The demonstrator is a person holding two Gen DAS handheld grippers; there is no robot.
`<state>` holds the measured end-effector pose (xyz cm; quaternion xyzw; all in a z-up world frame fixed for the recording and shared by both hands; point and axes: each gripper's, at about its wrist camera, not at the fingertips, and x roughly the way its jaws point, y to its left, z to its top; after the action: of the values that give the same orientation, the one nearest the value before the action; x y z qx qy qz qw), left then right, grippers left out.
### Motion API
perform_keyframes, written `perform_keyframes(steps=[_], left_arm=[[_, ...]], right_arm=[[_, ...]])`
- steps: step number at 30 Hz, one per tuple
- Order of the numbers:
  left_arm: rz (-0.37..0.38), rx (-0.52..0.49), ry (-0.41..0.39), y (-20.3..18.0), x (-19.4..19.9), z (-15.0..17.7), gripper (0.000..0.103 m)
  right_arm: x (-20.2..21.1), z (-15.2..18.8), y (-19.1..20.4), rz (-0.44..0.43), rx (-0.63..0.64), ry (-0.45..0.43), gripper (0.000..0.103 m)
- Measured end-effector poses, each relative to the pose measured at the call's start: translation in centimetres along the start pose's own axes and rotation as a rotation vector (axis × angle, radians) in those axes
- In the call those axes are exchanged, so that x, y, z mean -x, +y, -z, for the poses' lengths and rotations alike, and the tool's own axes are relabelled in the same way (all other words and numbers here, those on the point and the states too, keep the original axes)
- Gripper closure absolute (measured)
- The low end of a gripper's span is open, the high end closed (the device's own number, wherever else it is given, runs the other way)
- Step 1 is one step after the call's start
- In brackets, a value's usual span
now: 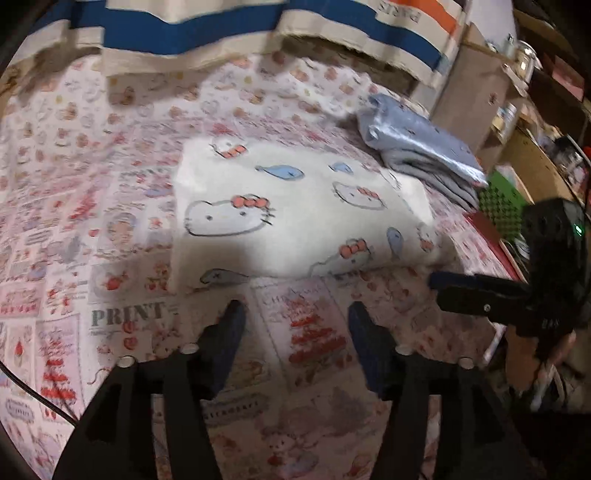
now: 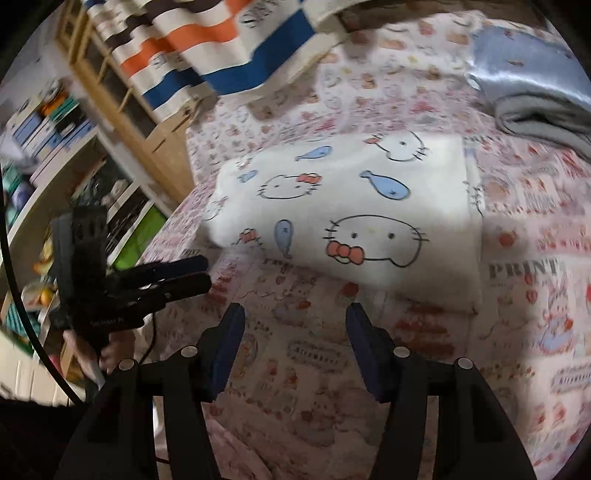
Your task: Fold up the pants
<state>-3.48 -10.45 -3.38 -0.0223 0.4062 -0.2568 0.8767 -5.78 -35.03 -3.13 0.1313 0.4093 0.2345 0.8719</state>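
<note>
The left gripper (image 1: 295,321) has its fingers (image 1: 231,332) spread apart with nothing between them, only the printed cloth below. The right gripper (image 2: 293,321) stands the same: fingers (image 2: 360,332) released, empty, pointing down at the cloth.

Just beyond both sets of fingertips lies the pants (image 1: 295,210), a white cartoon-cat print bundle already folded into a compact rectangle on the patterned bedsheet (image 1: 110,166). Neither gripper touches it. From the left gripper the pants lie straight ahead, its near edge close to the fingertips; from the right gripper they lie ahead too, their near corner reaching rightward. The bundle's long axis runs across both views, side to side, so the two grippers face its long near edge. Both sit about equally near, each toward its own end.

Past the pants' far right corner, in the left view, sits a folded stack of blue and grey clothes (image 1: 424,147). Beyond the pants' far edge hangs a striped cloth (image 1: 258,29). The fold looks essentially complete.
</note>
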Motion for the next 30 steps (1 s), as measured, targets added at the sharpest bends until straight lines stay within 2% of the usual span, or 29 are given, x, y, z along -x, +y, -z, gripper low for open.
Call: perform_keyframes(steps=[1,4,7,9,13,16,19,21,25,28,30], left_arm=[[-0.026,0.008,-0.03,-0.2,0.2,0.2,0.036],[-0.071,0.049,-0.082,-0.2,0.3,0.7,0.031],[-0.055,0.145,-0.088,0.5,-0.2,0.7,0.03],[-0.034,0.198,-0.104,0.7,-0.3,0.5,0.03],[0.062,0.326,-0.108,1.3,-0.9,-0.2,0.027],[0.068,0.404,-0.126,2.2,-1.5,-1.1,0.026],[0.092,0.529,-0.149,3.7,-1.9,-1.6,0.026],[0.047,0.594,-0.178,4.5,-1.9,-2.0,0.026],[-0.022,0.607,-0.214,4.8,-2.6,-2.9,0.026],[-0.09,0.536,-0.204,4.0,-3.4,-3.7,0.026],[-0.107,0.525,-0.201,3.9,-3.6,-3.9,0.026]], right_arm=[[0.3,0.5,0.1,0.041,-0.023,-0.041,0.043],[0.6,1.7,0.1,0.07,-0.098,-0.135,0.037],[0.7,1.8,0.2,0.1,-0.174,-0.174,0.036],[0.7,1.6,0.0,0.078,-0.235,-0.193,0.026],[-0.3,0.3,-0.7,0.033,-0.317,-0.19,0.025],[-0.8,-0.8,-1.7,0.029,-0.384,-0.2,0.025],[-1.3,-1.4,-3.0,-0.002,-0.481,-0.23,0.025],[-1.4,-1.5,-3.7,-0.023,-0.533,-0.258,0.025],[-1.2,-1.2,-4.3,-0.018,-0.601,-0.331,0.025],[-1.3,-1.5,-3.9,0.019,-0.573,-0.321,0.025],[-1.2,-1.8,-3.6,0.06,-0.559,-0.299,0.026]])
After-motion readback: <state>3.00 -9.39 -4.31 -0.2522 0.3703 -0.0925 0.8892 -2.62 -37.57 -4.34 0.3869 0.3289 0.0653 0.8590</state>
